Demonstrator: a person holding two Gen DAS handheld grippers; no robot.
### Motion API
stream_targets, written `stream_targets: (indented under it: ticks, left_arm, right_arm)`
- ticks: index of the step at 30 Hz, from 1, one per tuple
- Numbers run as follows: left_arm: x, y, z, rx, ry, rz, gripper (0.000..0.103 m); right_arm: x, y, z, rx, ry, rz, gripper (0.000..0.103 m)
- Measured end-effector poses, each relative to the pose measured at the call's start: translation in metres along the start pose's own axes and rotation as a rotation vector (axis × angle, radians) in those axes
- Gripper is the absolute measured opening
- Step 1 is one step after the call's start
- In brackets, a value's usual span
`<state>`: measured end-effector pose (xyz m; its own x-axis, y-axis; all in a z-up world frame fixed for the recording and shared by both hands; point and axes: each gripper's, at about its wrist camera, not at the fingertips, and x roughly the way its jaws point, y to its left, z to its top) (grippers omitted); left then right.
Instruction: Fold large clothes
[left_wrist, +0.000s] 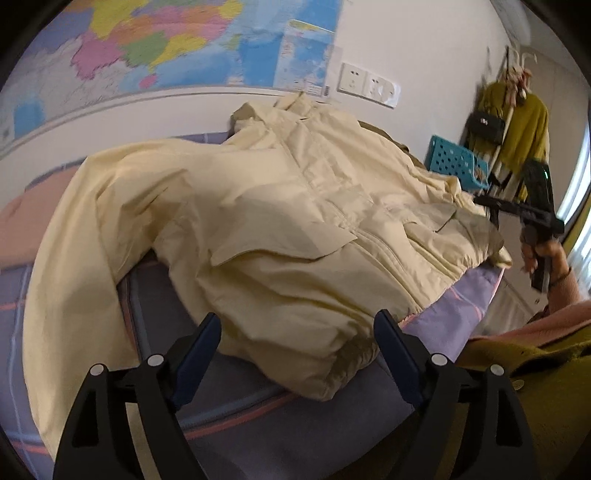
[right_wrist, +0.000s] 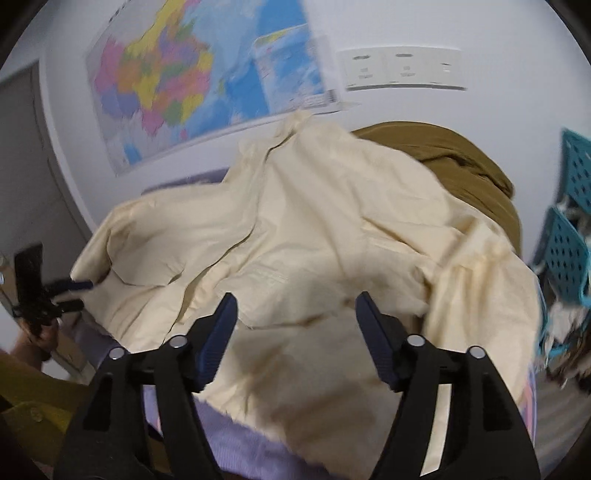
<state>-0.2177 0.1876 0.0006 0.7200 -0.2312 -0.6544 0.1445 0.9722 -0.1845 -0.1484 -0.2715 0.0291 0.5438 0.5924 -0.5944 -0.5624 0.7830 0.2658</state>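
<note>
With both your left claw (left_wrist: 297, 354) and right claw (right_wrist: 295, 334) released above the near hem of the cream jacket (left_wrist: 295, 206) spread on the bed (left_wrist: 258, 417), you're between folds, so grip a sleeve next.

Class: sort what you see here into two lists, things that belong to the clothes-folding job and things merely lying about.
Belongs to the job:
cream jacket
left gripper
right gripper

Lying about:
wall map
teal basket
brown garment
black bag

Black gripper frames, silver pivot screws, dark blue ribbed fingers (left_wrist: 201, 350); person's olive-green sleeve (left_wrist: 535, 354), pink cuff.
</note>
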Motion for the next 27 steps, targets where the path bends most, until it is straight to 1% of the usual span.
stream_targets:
  ticks: [3, 5, 7, 9, 11, 12, 15, 16, 17, 18, 19, 20, 21, 22, 23, 24, 25, 26, 27]
  left_arm:
    - [0.001, 0.006, -0.005, -0.022, 0.015, -0.01, 0.083]
    - [0.002, 0.007, -0.01, -0.021, 0.031, -0.021, 0.085]
    - [0.004, 0.008, -0.016, -0.028, 0.046, -0.048, 0.088]
    - [0.008, 0.006, -0.019, -0.032, 0.054, -0.059, 0.09]
    - [0.016, 0.003, -0.021, -0.035, 0.069, -0.075, 0.095]
    - [0.02, 0.001, -0.021, -0.032, 0.072, -0.079, 0.095]
    - [0.036, -0.007, -0.018, -0.029, 0.085, -0.1, 0.095]
    - [0.041, -0.01, -0.016, -0.032, 0.085, -0.091, 0.094]
    - [0.046, -0.011, -0.013, -0.035, 0.083, -0.077, 0.086]
    - [0.05, -0.013, -0.01, -0.035, 0.08, -0.052, 0.068]
    - [0.051, -0.013, -0.008, -0.037, 0.075, -0.023, 0.054]
    - [0.051, -0.01, -0.006, -0.049, 0.067, 0.023, 0.012]
    - [0.047, 0.001, -0.001, -0.098, 0.072, 0.005, 0.008]
    - [0.043, 0.009, 0.001, -0.139, 0.063, -0.014, 0.007]
    - [0.035, 0.017, 0.003, -0.171, 0.049, -0.036, 0.007]
    - [0.024, 0.02, 0.005, -0.177, 0.028, -0.041, 0.007]
    - [0.015, 0.02, 0.006, -0.166, 0.01, -0.028, 0.007]
    - [0.007, 0.019, 0.006, -0.151, -0.002, -0.021, 0.007]
    - [0.0, 0.018, 0.007, -0.137, -0.006, -0.017, 0.008]
  right_arm:
    - [-0.012, -0.019, -0.014, 0.077, 0.004, -0.006, 0.073]
    - [-0.015, -0.031, -0.025, 0.138, 0.018, 0.013, 0.073]
    - [-0.014, -0.04, -0.035, 0.196, 0.04, 0.049, 0.077]
    - [-0.007, -0.042, -0.042, 0.221, 0.059, 0.081, 0.08]
    - [0.001, -0.038, -0.048, 0.215, 0.085, 0.093, 0.084]
    - [0.005, -0.036, -0.049, 0.21, 0.09, 0.093, 0.085]
    - [0.016, -0.03, -0.05, 0.21, 0.101, 0.14, 0.085]
    - [0.02, -0.028, -0.05, 0.202, 0.105, 0.136, 0.081]
    - [0.026, -0.024, -0.049, 0.192, 0.116, 0.122, 0.077]
    - [0.029, -0.022, -0.049, 0.184, 0.123, 0.126, 0.062]
    - [0.03, -0.021, -0.048, 0.185, 0.122, 0.135, 0.042]
    - [0.029, -0.022, -0.047, 0.203, 0.118, 0.167, 0.033]
    - [0.025, -0.023, -0.046, 0.221, 0.108, 0.206, 0.023]
    - [0.019, -0.024, -0.045, 0.236, 0.089, 0.245, 0.02]
    - [0.008, -0.02, -0.043, 0.228, 0.058, 0.287, 0.019]
    - [0.0, -0.018, -0.041, 0.216, 0.036, 0.322, 0.018]
    - [-0.006, -0.015, -0.04, 0.208, 0.022, 0.356, 0.018]
    - [-0.011, -0.013, -0.04, 0.201, 0.019, 0.364, 0.018]
    - [-0.01, -0.012, -0.041, 0.189, 0.036, 0.338, 0.02]
